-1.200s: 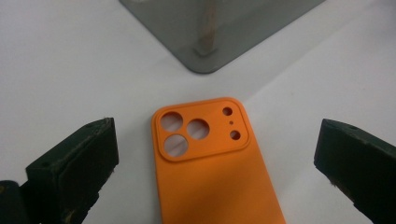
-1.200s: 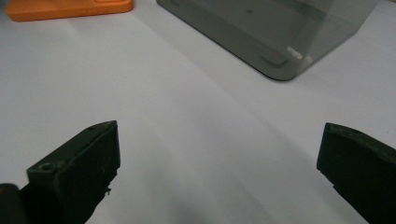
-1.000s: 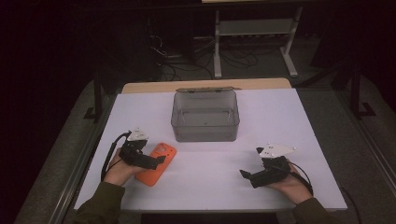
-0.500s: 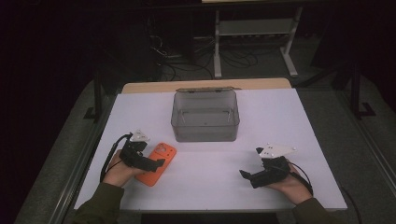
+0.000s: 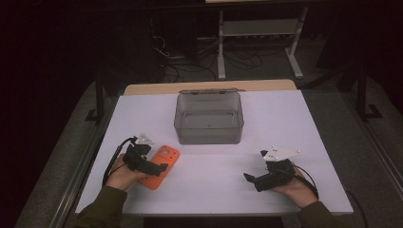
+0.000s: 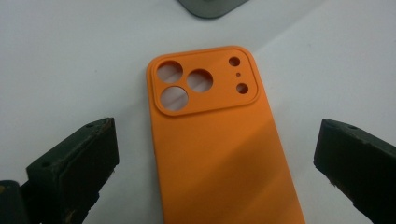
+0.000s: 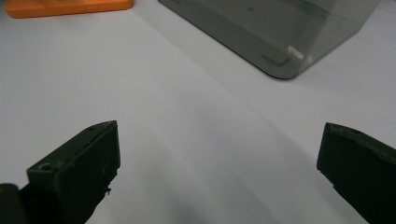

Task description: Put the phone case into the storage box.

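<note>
- The left gripper (image 5: 159,167) is hovering over the orange phone case (image 5: 160,166), its 2 jaws standing wide apart — one on each long side of the case in the left gripper view, neither touching it.
- The phone case (image 6: 219,144) is lying flat on the white table (image 5: 285,123), back side up with the camera cut-outs pointing away from the person, near the front left and just ahead of the left hand (image 5: 124,173).
- The step in hand looks like picking the case up, probably to carry it to the grey clear box (image 5: 209,118) that is sitting open and empty at the middle of the table, well apart from the case.
- To do it well, the person should be keeping the case centred between the jaws, coming down until both tips are passing its thin edges, then closing across the width — the soft shell may be flexing, so a gentle squeeze below the camera block seems wisest.
- How close the tips are sitting to the table is hard to judge from the high view; it may be that they need lowering further.
- The right gripper (image 5: 252,179) is resting near the front right, jaws likewise spread with nothing between them, aimed across bare table toward the box (image 7: 280,32).
</note>
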### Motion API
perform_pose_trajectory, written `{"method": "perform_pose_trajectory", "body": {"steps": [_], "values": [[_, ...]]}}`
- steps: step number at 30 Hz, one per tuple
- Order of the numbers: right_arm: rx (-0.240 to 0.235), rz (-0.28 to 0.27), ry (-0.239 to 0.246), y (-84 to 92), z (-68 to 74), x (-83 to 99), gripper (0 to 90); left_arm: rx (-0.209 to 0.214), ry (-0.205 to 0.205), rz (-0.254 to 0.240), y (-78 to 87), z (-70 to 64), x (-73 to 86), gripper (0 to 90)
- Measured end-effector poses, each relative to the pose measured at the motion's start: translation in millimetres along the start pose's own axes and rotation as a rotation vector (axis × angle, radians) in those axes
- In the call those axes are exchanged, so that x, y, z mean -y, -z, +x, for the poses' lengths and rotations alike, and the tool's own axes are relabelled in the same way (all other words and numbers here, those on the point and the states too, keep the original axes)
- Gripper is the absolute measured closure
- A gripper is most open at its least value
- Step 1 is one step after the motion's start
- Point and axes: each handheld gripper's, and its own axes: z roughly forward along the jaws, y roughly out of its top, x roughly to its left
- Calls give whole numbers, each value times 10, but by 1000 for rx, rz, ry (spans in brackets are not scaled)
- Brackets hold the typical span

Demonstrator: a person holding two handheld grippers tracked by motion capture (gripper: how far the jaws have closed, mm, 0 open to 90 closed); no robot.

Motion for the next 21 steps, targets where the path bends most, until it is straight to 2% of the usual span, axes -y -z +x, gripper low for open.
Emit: {"method": "perform_pose_trajectory", "body": {"steps": [21], "values": [[1, -1, -1, 2, -3, -1, 0, 24, -7, 81, -130, -56, 13, 0]]}}
